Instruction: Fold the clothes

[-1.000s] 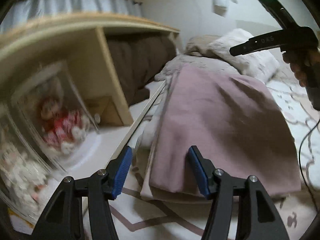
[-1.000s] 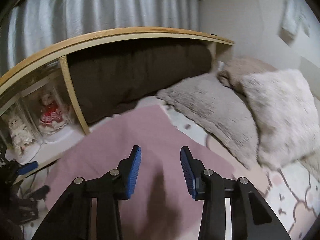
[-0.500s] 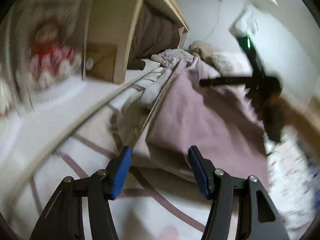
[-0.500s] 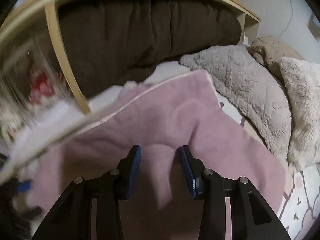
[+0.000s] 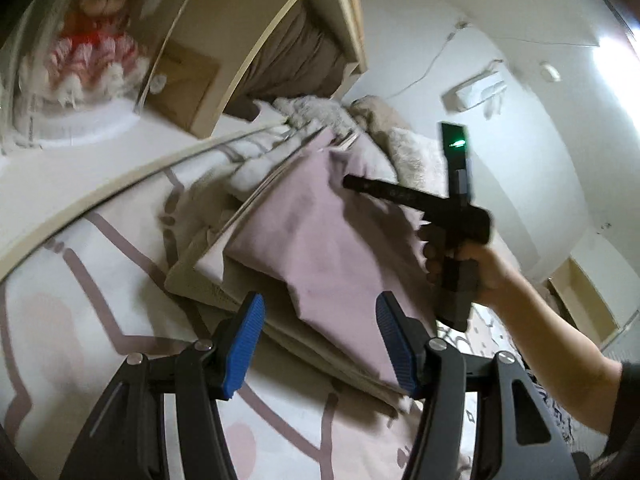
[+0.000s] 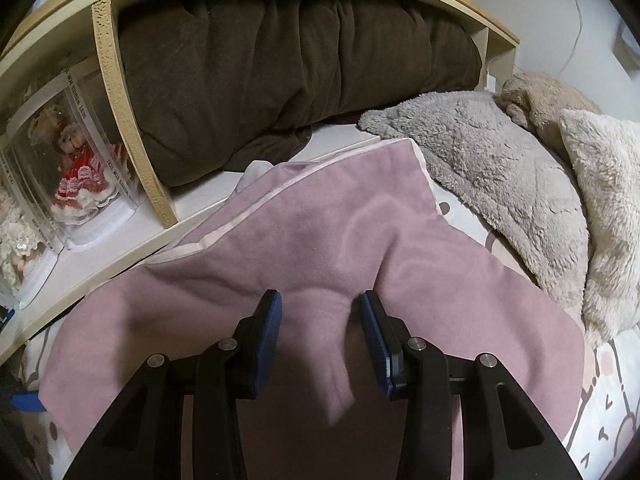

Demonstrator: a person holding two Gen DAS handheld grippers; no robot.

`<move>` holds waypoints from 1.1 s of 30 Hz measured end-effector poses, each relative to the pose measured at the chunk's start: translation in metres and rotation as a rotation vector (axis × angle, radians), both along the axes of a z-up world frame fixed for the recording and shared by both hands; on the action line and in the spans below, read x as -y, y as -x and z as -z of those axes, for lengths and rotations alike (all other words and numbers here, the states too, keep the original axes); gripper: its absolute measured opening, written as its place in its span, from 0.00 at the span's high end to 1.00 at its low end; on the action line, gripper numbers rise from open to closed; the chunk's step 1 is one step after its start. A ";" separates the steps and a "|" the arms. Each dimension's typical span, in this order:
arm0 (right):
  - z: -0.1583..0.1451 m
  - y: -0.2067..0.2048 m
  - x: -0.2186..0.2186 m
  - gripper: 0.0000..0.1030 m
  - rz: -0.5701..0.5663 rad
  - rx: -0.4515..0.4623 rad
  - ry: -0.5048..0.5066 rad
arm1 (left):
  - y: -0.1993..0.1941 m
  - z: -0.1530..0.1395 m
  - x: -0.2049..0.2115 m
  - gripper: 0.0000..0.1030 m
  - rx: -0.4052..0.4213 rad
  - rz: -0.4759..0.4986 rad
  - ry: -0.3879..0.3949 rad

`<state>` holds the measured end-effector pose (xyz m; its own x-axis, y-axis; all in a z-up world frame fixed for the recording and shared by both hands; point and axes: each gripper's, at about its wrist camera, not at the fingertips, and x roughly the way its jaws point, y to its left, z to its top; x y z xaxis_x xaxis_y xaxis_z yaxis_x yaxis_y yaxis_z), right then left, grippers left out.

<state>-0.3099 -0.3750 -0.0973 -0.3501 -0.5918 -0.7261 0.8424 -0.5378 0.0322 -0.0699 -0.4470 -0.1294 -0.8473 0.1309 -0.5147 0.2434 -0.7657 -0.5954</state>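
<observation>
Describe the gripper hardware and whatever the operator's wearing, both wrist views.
Both grippers match: the left gripper and right gripper have black angular plastic fingers with silver screw heads and ribbed blue pads. Seen from the left wrist view, the right unit is a black pistol-style handle with a flat black bar on top showing a green light. A dark sleeve edge shows at the forearm.

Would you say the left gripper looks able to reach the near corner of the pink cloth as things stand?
Probably yes: the left gripper is open, with the pink cloth corner lying just ahead between its fingers, and nothing sits between them.
</observation>
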 end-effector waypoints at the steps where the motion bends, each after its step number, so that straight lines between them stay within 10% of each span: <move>1: 0.000 0.000 0.000 0.60 0.000 0.001 0.001 | 0.004 0.001 0.001 0.44 -0.002 -0.003 -0.011; 7: 0.001 0.002 -0.002 0.60 -0.003 0.010 0.015 | 0.022 0.001 0.013 0.45 -0.007 -0.070 -0.022; 11: -0.002 0.004 -0.008 0.60 -0.001 0.037 0.045 | 0.032 -0.006 0.011 0.91 0.007 -0.095 0.088; 18: -0.046 0.040 -0.053 0.60 0.087 0.378 0.307 | 0.037 -0.033 -0.108 0.93 -0.043 0.097 0.849; 21: -0.063 0.049 -0.055 0.57 0.106 0.400 0.310 | 0.042 -0.018 -0.148 0.93 -0.039 0.210 1.050; 23: -0.070 0.047 -0.051 0.33 0.113 0.343 0.264 | 0.046 -0.004 -0.169 0.93 -0.030 0.284 1.142; 33: -0.051 0.042 0.007 0.34 0.077 0.227 -0.015 | 0.052 0.019 -0.179 0.93 -0.015 0.350 1.182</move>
<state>-0.3515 -0.3821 -0.0462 -0.2204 -0.5580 -0.8000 0.7710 -0.6021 0.2076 -0.1220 -0.2682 -0.1483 -0.8671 -0.1869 -0.4617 -0.0845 -0.8583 0.5062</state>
